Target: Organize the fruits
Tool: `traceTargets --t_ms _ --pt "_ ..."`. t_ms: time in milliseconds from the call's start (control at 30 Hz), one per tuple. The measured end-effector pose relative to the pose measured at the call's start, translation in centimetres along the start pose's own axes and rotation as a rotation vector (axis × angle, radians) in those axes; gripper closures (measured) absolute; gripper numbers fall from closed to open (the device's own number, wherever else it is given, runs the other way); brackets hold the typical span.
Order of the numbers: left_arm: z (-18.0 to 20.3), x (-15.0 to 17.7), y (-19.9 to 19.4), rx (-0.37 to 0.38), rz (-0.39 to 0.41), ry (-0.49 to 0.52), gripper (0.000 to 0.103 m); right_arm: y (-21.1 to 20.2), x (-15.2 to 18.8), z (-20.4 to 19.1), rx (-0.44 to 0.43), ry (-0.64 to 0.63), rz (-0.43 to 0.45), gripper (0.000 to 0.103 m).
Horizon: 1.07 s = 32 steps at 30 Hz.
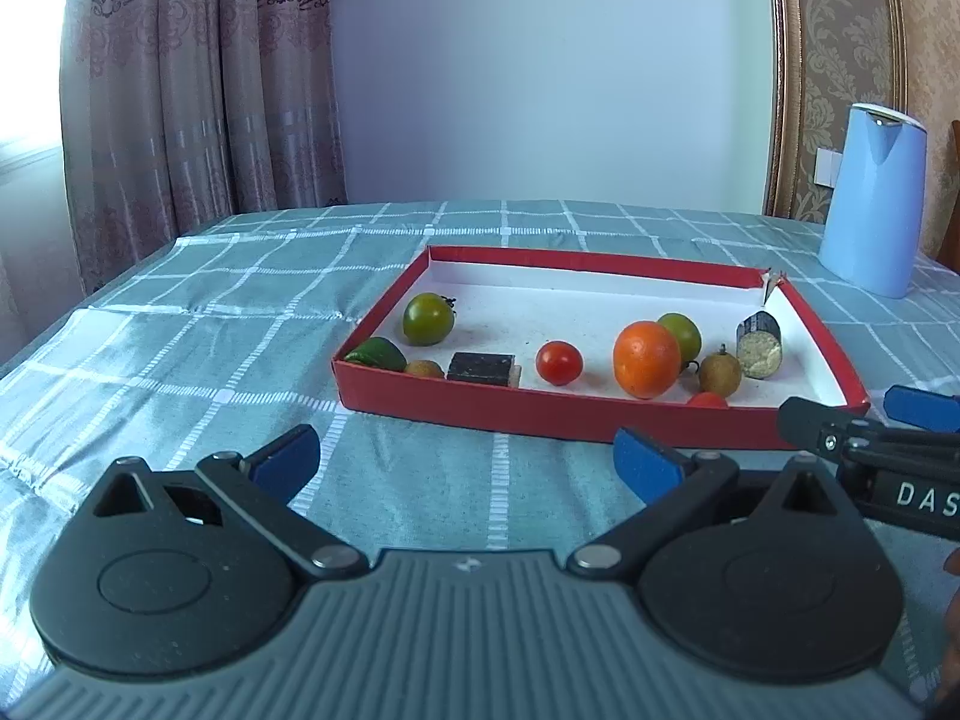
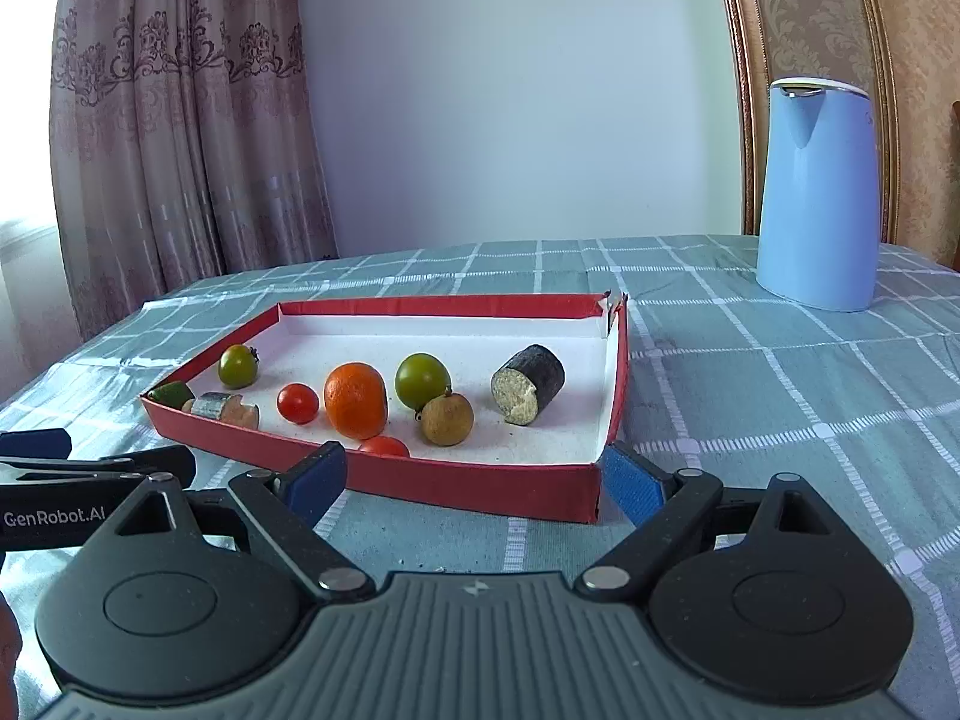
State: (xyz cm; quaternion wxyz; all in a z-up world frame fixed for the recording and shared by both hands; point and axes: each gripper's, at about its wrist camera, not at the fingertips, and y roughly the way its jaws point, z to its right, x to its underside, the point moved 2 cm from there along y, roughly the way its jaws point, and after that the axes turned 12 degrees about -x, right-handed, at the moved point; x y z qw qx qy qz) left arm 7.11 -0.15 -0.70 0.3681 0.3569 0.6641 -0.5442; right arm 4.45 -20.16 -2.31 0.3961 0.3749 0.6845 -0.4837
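Checked tablecloth lying under red tray of fruit – orange sitting mid-tray | left gripper hovering near, gaping empty | right gripper likewise, spread wide.

Two low wrist views side by side, facing forward, both near the red tray

I see an orange mid-tray, red tomato left of it, green tomato and brown longan to its right, all loose in the red tray.

A table covered in a teal checked cloth carries a shallow red tray and a blue kettle.
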Motion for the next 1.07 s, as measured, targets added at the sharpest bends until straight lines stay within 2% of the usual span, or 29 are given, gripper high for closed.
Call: traceTargets --t_ms 267,400,667,833,933,1067 --pt "0.2 0.1 0.0 0.005 -0.005 0.012 0.000 0.2 0.1 -0.1 0.001 -0.011 -0.016 0.010" --pt "0.2 0.1 -0.1 0.008 0.016 0.018 0.000 0.3 0.2 -0.3 0.001 -0.019 -0.027 0.010" --pt "0.6 0.3 -0.9 0.024 0.038 0.054 0.000 0.4 0.4 -0.4 0.001 -0.023 -0.042 0.010" --pt "0.9 0.8 -0.6 0.007 0.029 0.090 0.000 0.2 0.7 -0.4 0.005 -0.014 -0.064 0.010" --pt "0.9 1.2 -0.2 -0.006 0.018 0.096 0.000 0.4 1.1 -0.4 0.007 -0.002 -0.114 0.004" --pt "1.0 1.4 1.1 0.001 -0.037 0.107 0.000 0.8 1.7 -0.3 -0.013 0.023 -0.189 0.003"
